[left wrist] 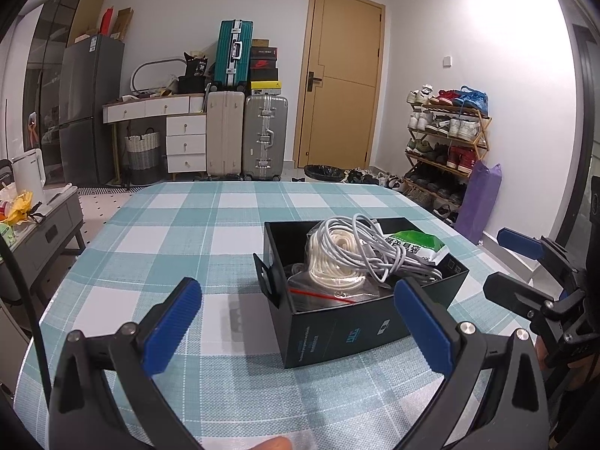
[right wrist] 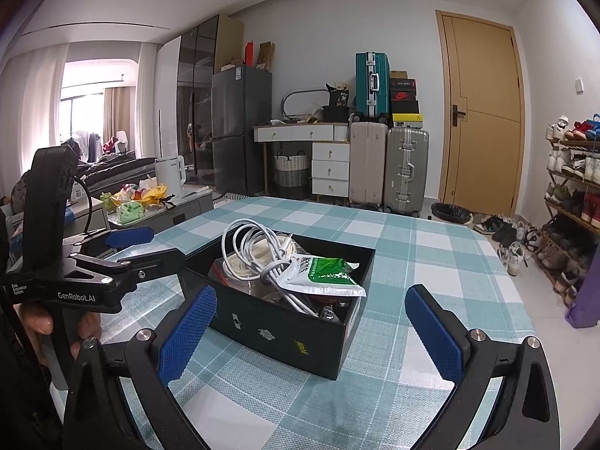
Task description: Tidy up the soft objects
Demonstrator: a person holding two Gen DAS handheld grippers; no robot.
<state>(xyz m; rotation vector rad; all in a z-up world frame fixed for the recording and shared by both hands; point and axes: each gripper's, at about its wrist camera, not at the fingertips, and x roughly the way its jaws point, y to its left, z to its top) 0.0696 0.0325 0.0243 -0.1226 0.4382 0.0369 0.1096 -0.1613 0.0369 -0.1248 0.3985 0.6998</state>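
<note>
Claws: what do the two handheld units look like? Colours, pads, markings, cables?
Both match: black angular frames with silver pivot bolts. The left claw and right claw have two fingers faced with blue knurled pads. The left unit's side reads "GenRobot.AI" and "Data Acquisition System" in white. A black cable runs beside it. No sleeves are clearly visible.

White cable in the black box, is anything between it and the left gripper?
Nothing visible blocks it from above. The white cable lies on top of the pile in the black box. Only the box's near wall stands between it and the open left gripper, so come over that wall.
</note>
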